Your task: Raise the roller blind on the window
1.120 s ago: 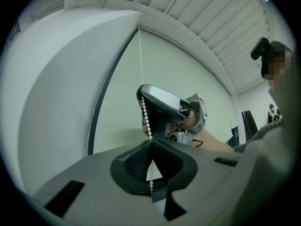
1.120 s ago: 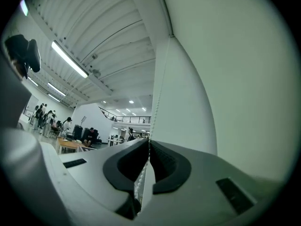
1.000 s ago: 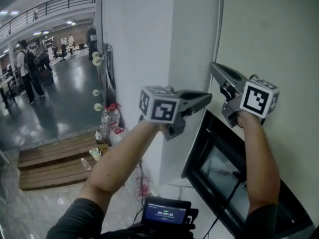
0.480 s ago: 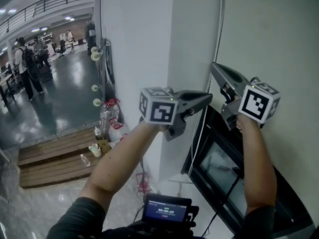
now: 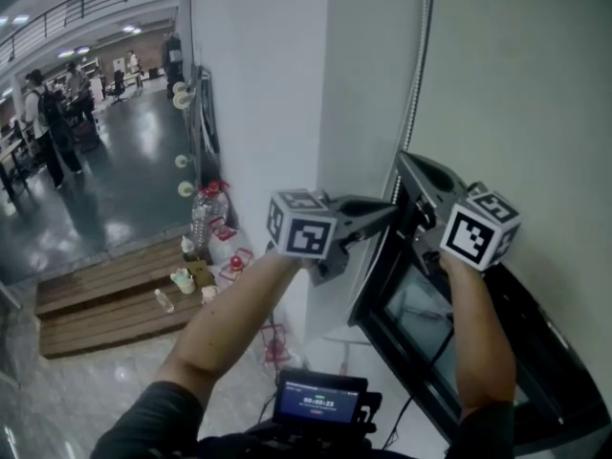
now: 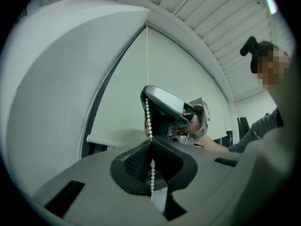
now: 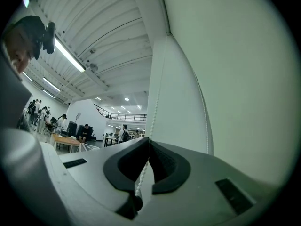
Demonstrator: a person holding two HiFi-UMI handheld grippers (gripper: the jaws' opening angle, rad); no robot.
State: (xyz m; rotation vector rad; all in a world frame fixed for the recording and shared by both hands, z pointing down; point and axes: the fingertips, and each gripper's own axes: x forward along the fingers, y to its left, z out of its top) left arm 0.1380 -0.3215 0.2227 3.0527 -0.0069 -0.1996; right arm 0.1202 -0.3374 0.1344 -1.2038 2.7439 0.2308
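Both tongs are clamped on the bead chain (image 6: 147,109). Left tongs (image 6: 151,142) are shut on it, w/ beads running above & below the jaws. Right tongs (image 7: 149,143) pinch it the same way.

In head view, left tongs (image 5: 390,208) sit at frame centre. Right tongs (image 5: 403,161) are just right of them & higher. Both tips are at the chain, beside the window frame (image 5: 381,285).

Roller blind (image 5: 516,84) fills the upper right. Its top is cut off by the frame edge, & its bottom edge is partly hidden behind right tongs & cube. Glass (image 5: 421,318) below is dark, w/ the lower right corner cut off. In head view the chain is thin & hard to follow below the tongs.

Writing: the screen (image 5: 318,400) at bottom centre shows digits too small to read. Marker cubes (image 5: 304,226) carry black-&-white squares only.

Blind is pale, matte, smooth. Chain is small round white beads. Tong pads are dark & ribbed; tong bodies are smooth grey plastic.
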